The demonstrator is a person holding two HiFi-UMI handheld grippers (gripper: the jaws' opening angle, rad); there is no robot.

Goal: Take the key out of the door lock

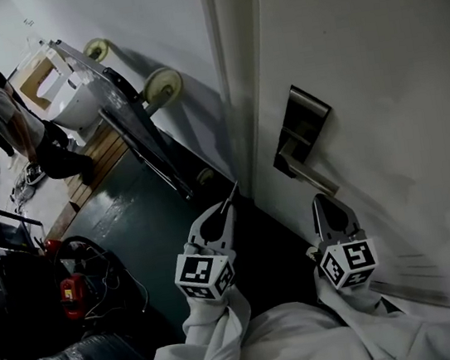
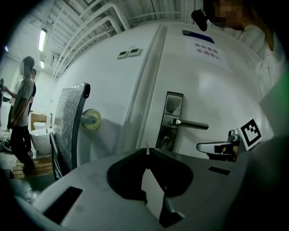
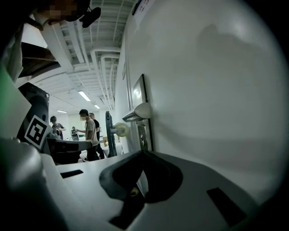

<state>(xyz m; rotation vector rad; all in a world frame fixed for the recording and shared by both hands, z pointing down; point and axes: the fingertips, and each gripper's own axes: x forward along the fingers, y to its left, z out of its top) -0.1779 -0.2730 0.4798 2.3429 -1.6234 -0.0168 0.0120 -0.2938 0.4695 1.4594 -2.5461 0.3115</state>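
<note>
The key (image 2: 146,149) is out of the lock (image 2: 167,141); we hold it as a thin sliver pinched in our left gripper's (image 1: 228,210) closed jaws. Our right gripper (image 1: 326,202), jaws closed on nothing, sits near the door handle (image 1: 303,170).

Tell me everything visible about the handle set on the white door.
The handle set is a tall rectangular plate of grey metal, fixed upright on the white door near its edge. A straight lever lies level, pointing away from that edge. Below it sits a round lock cylinder. Nothing touches it.
</note>
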